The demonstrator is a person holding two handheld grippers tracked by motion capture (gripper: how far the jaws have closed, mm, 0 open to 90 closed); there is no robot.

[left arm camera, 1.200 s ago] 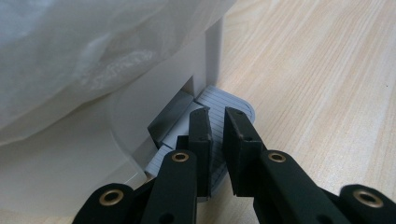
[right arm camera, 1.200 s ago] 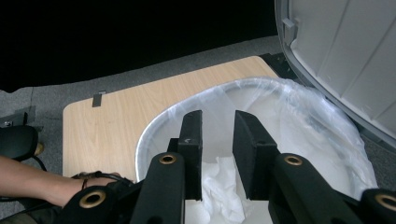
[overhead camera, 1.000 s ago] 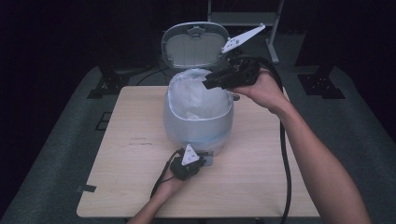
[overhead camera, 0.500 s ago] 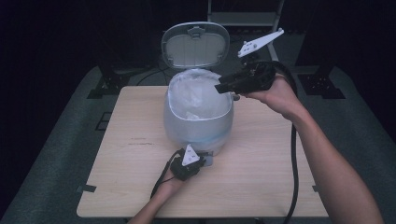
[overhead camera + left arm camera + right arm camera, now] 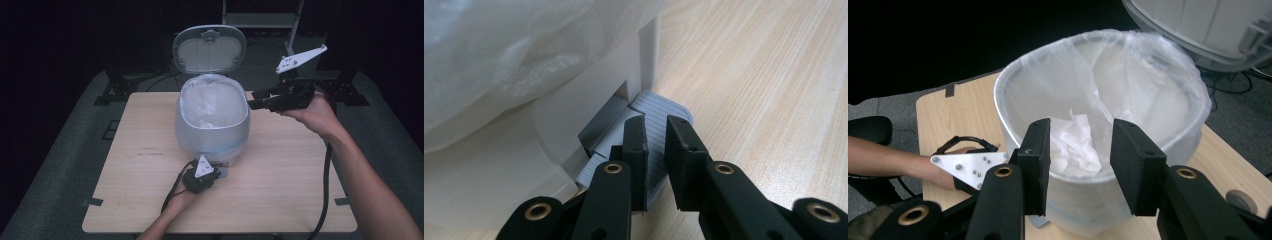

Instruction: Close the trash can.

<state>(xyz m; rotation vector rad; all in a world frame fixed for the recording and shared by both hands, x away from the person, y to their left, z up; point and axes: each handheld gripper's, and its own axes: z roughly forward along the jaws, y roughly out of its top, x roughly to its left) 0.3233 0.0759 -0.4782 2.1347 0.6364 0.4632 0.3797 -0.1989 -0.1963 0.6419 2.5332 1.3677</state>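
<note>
The crumpled paper (image 5: 1075,145) lies at the bottom of the bin (image 5: 212,132), which stands in the middle of the table (image 5: 280,190) with its lid (image 5: 209,48) swung up behind. The wad looks very light and soft; it would crush under any pinch and needs only a gentle grip on a raised fold. The thin plastic liner (image 5: 1148,75) draped over the rim is slippery and clingy, likely to catch on a jaw that reaches in. The bin itself looks like light, stiff plastic that could slide or tip if pushed from the side.

At its base, on the near side, the left gripper (image 5: 656,132) rests its tips on the ribbed grey pedal (image 5: 659,107), the jaws nearly together with nothing between them; pressing there seems to be what keeps the lid raised. The right gripper (image 5: 256,101) hovers just right of the rim, and its jaws, which have just been opening, stand partly apart and empty.
</note>
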